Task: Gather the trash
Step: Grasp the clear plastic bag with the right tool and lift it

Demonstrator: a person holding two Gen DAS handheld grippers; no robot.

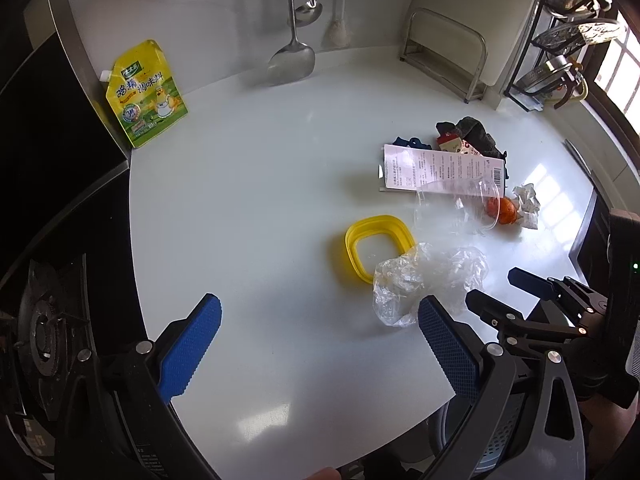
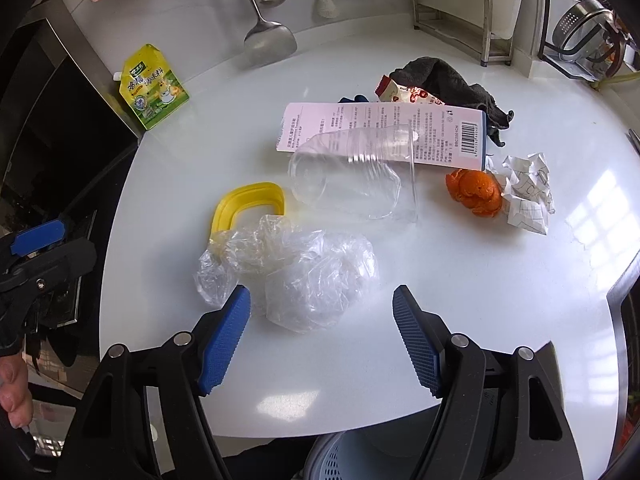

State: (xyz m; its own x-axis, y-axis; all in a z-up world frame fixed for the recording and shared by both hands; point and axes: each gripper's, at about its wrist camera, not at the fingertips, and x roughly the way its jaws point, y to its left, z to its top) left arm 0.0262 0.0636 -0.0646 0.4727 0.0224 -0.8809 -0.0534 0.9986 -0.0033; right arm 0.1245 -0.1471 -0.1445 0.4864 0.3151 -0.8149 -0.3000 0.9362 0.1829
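— Two grippers, both spread wide and holding nothing. Which one is better placed for the bag?

— By my reading, the right gripper (image 2: 321, 305). In its own view the crumpled plastic bag (image 2: 304, 276) sits low centre of the frame, its near edge reaching in between the two blue fingertips — the left pad (image 2: 224, 344) is just beside the bag's left lobe, though I cannot tell if it touches.

— And the left gripper (image 1: 320, 316)?

— In its view the bag (image 1: 424, 280) lies off to the right of centre, beside the right-hand pad only, with bare counter (image 1: 260, 200) between the fingers. It would have to shift sideways first.

— How does the bag lie?

— Longer across the frame than deep, so roughly crosswise to the right gripper's approach — the fingers would close along that long axis. It overlaps the yellow rim (image 2: 248, 200) at its upper left, so a grab too far forward could catch that too.

— The rest of the trash?

— Further up the right view: cup (image 2: 352, 176) on its side, pink card (image 2: 384, 132), wrapper (image 2: 408, 96), orange peel (image 2: 476, 192), crumpled paper (image 2: 528, 192). A basket (image 2: 348, 456) shows at the bottom edge, below the counter — probably where it all goes.
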